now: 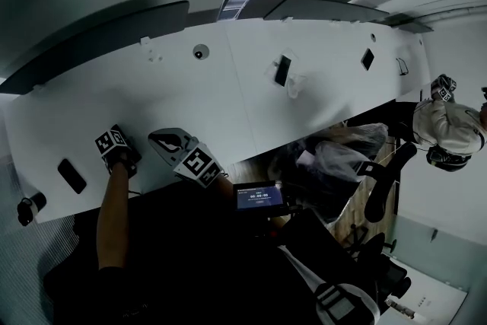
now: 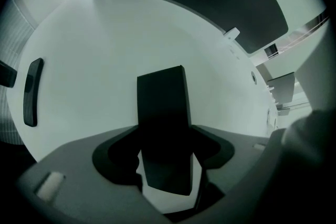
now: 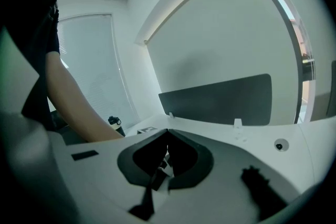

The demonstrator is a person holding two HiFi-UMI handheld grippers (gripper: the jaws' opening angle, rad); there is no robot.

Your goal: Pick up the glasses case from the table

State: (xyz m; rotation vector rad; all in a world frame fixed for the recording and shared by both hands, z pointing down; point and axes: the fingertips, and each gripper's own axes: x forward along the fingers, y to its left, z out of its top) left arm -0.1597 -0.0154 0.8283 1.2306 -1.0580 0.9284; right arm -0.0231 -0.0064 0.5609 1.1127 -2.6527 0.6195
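**Left claw astride the glasses case on a white counter**

A long white counter (image 1: 228, 87) stretched away ahead of both claws. A dark partition (image 3: 220, 99) stood along its far edge. The person's left forearm (image 1: 112, 217) reached out over the near edge, wrist bent so that the left claw (image 2: 169, 168) pointed steeply down at the surface. The right claw (image 3: 164, 164) hung just to the right of the left one, aimed almost level toward the partition. Its jaws were drawn together with nothing between them.

The glasses case (image 2: 161, 113), a dark flat-sided slab, lay directly between the left claw's jaws. Its long axis ran straight away from that claw's camera, crosswise to the line along which the jaws close. The jaws therefore spanned its short width. They stood fairly wide, one on each long side, and seemed to press against it. The far half of the case stuck out beyond the fingertips. No view showed whether the case had left the counter. The left hand was plainly the nearer one and already on the job. On this reading, the coming move was a straight lift with the grip square across the case.

Smaller still, a dark oblong object (image 2: 32, 92) lay on the counter well to the left of the left claw, apart from it. What it was could not be made out.
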